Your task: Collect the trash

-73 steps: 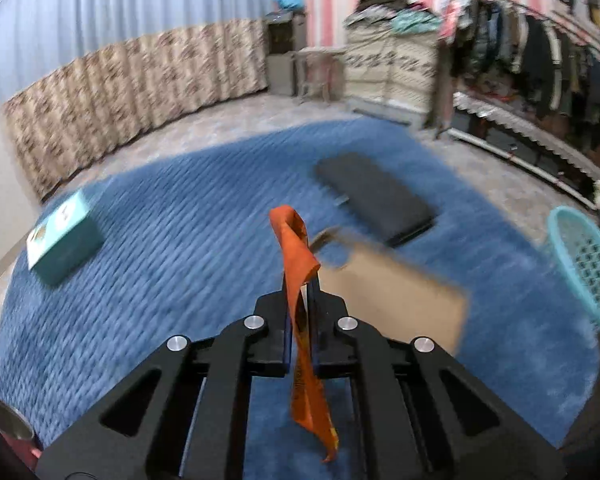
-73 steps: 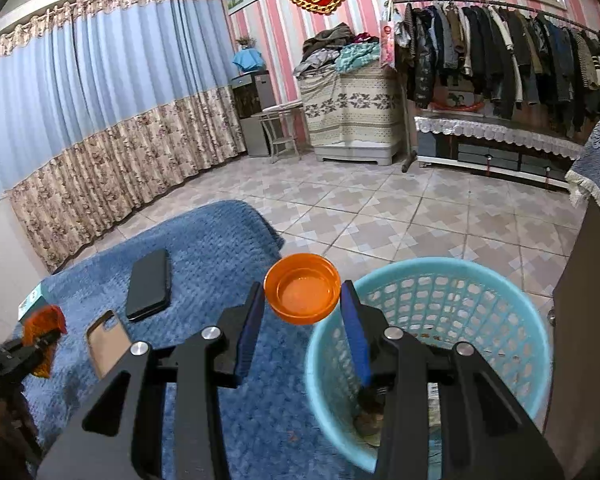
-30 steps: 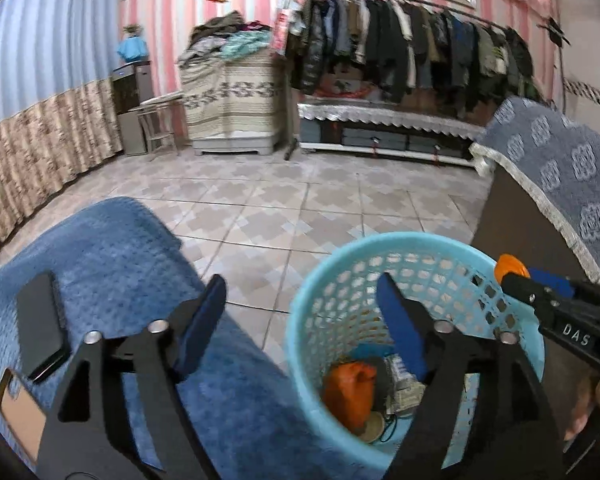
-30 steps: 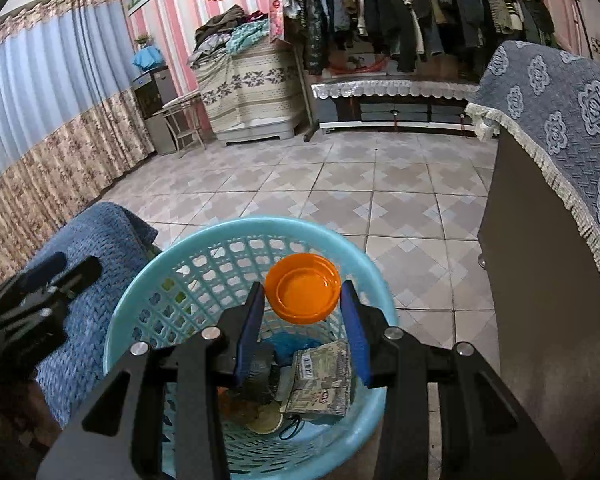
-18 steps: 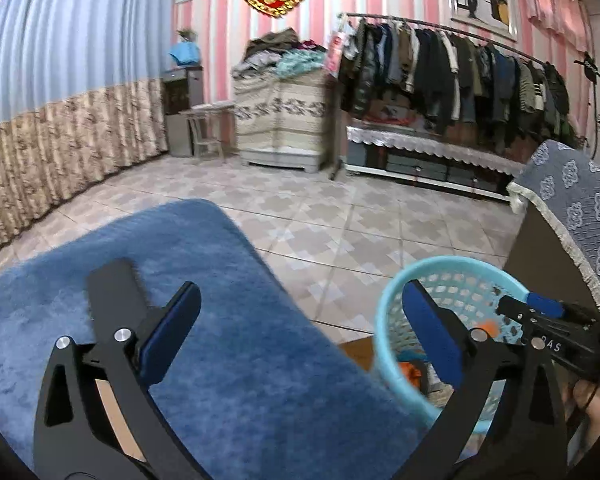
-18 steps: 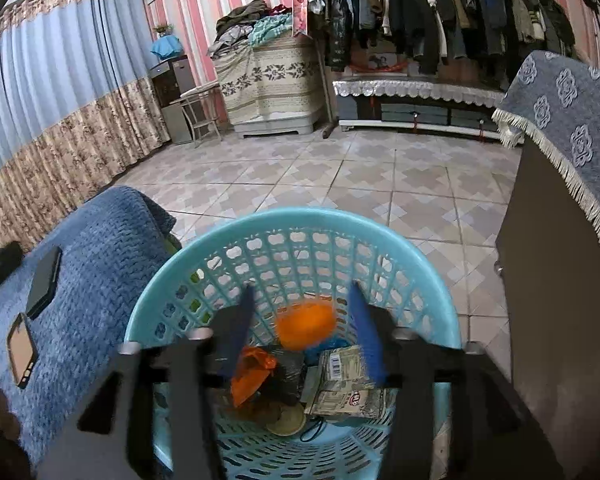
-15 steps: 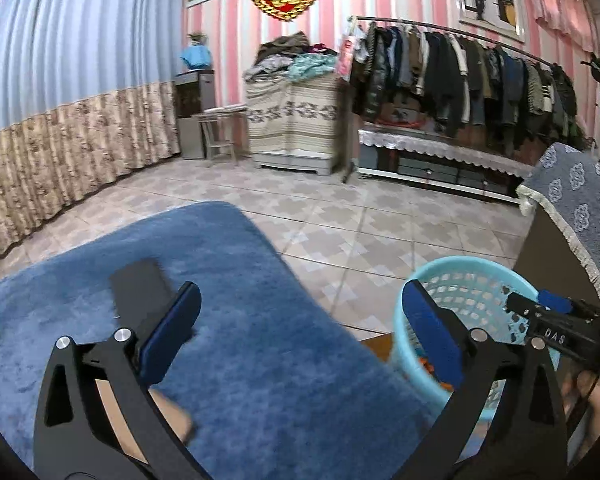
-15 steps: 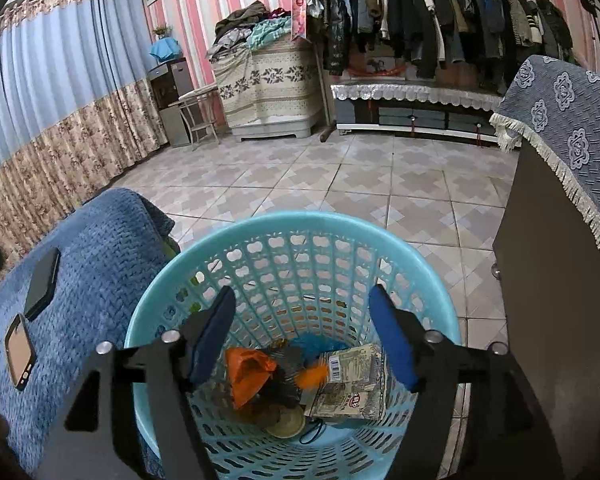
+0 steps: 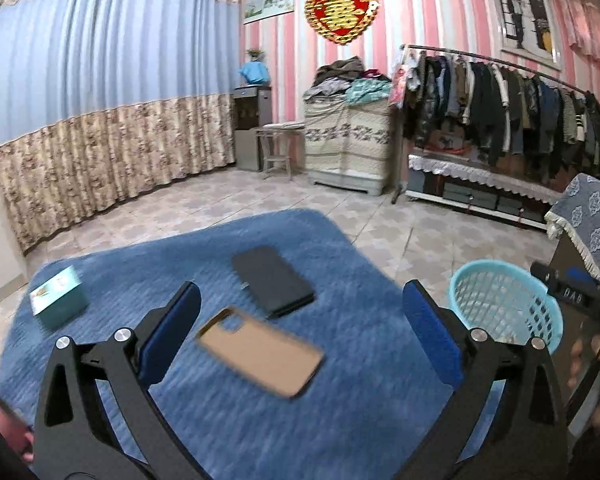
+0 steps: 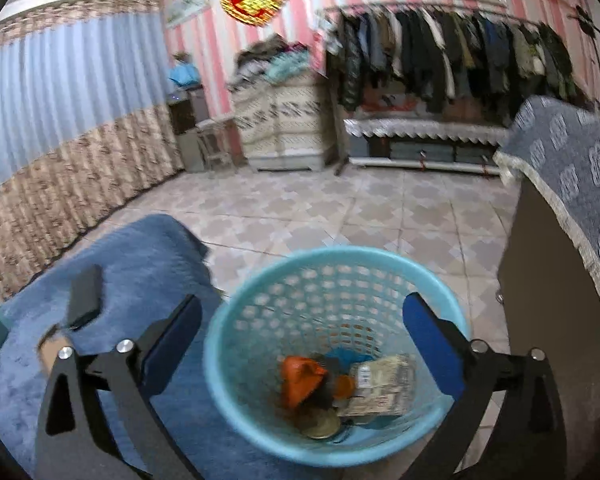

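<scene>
A light blue mesh basket (image 10: 236, 344) stands on the tiled floor beside the blue rug; it also shows in the left wrist view (image 9: 508, 308). Inside it lie an orange wrapper (image 10: 300, 376), an orange cap (image 10: 345, 386), a printed packet (image 10: 380, 384) and other scraps. My right gripper (image 10: 302, 330) is open and empty above the basket. My left gripper (image 9: 300, 316) is open and empty above the rug (image 9: 220, 248), over a tan phone case (image 9: 260, 356).
A black phone (image 9: 272, 280) and a teal box (image 9: 58, 296) lie on the rug. A dark cabinet with a grey cloth (image 10: 560, 240) stands right of the basket. A clothes rack (image 9: 500, 120) and curtains (image 9: 100, 120) line the walls.
The orange cap left my right gripper and fell into the basket; that gripper opened wide. My left gripper, now empty and open, swung left from the basket back over the rug.
</scene>
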Demonstrator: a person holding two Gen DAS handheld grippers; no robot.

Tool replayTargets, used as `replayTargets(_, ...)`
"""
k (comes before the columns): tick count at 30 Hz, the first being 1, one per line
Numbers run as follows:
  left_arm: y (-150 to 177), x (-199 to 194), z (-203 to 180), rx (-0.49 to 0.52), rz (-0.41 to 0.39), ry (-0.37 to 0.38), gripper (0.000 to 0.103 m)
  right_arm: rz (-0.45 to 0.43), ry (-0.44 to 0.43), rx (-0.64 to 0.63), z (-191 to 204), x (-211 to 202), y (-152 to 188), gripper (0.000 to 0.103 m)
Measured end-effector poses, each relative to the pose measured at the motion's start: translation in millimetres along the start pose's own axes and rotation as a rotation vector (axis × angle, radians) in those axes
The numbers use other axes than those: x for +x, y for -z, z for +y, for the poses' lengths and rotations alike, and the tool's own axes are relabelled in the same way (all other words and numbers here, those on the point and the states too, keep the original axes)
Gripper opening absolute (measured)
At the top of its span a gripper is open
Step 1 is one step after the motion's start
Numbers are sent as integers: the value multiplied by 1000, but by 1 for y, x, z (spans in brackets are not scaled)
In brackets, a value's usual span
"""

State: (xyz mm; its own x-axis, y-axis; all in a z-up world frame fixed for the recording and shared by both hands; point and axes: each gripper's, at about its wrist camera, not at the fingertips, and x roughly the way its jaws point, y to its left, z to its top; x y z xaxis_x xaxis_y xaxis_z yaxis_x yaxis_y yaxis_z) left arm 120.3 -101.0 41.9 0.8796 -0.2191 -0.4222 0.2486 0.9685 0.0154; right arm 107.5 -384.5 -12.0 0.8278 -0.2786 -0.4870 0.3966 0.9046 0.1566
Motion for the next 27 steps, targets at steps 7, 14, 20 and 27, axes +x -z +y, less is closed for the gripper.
replayTargets(7,25,-44,43,-49,-24,-119,98,-39,-151,-96,63,-48,23,98)
replayTargets(14,61,-73,68,-37,-40,-195,98,-70,-245,-150,103,-85,58,98)
replayTargets(20,83,-82,79,-69,-17,-184,98,-76,-269,-241,128,-106,94,98)
replayTargets(27,93,-83,70,-59,-5,-181,98,-109,-270,-305,137,-114,101,98)
